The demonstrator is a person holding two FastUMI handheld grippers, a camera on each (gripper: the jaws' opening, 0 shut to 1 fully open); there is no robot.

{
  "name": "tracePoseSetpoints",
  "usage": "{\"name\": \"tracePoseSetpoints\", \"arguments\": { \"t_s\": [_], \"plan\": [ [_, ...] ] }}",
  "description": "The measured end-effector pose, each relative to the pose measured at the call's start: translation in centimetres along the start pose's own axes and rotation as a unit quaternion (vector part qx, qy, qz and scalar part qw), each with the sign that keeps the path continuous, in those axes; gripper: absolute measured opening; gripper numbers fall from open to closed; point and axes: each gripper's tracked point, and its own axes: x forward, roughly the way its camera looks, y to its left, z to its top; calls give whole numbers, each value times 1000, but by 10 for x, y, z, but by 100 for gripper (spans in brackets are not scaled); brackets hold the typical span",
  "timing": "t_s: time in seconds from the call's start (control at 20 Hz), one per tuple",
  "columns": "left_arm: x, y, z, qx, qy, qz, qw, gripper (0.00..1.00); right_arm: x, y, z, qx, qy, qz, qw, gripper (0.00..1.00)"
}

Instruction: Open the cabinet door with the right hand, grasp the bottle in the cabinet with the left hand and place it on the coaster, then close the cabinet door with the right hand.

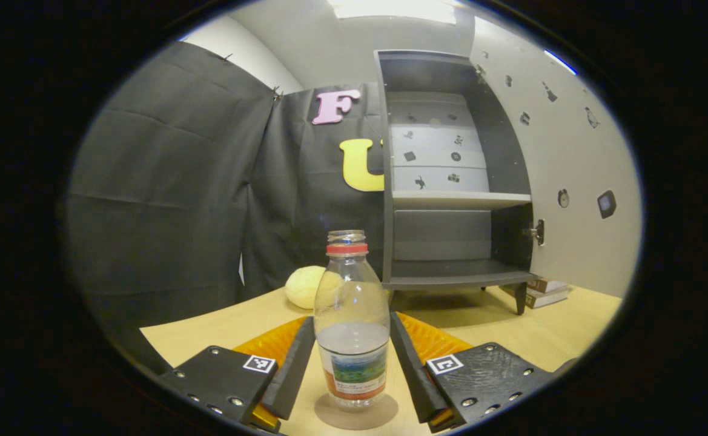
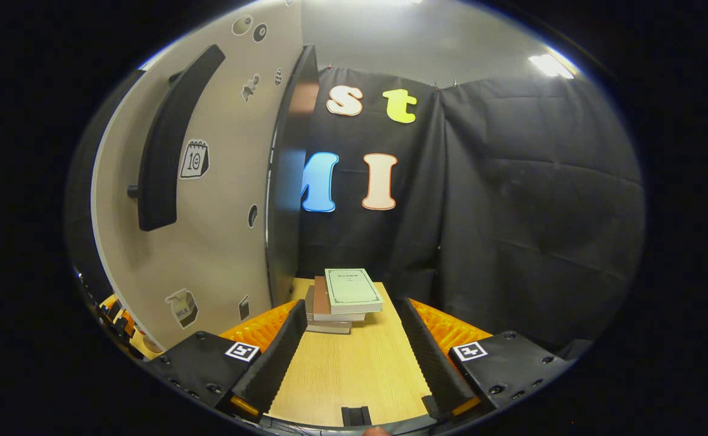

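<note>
Bottle upright on the coaster, cabinet door swung wide.

Seen from the left gripper view: clear bottle with a red neck ring, part filled, standing on the round coaster on the wooden table; left gripper spread, fingers flanking the bottle with slim gaps either side, not pressing. Behind, dark cabinet with bare shelves, door hinged open to its right, a pale round lump at its left. From the right gripper view instead: door's outer face with a long dark handle, close on the left; right gripper wide apart, holding nothing. Ahead, stacked books at the table's far edge, bare tabletop between.
</note>
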Motion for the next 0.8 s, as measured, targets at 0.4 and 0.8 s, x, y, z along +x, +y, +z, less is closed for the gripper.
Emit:
{"name": "tracePoseSetpoints", "arguments": {
  "t_s": [0.4,0.8],
  "plan": [
    [-4,-11,-9,23,8,10,1000,73,14,12,0,-7,3,14,1000,99],
    [-7,-13,-7,31,26,15,999,74,15,11,4,0,-2,17,1000,97]
  ]
}}
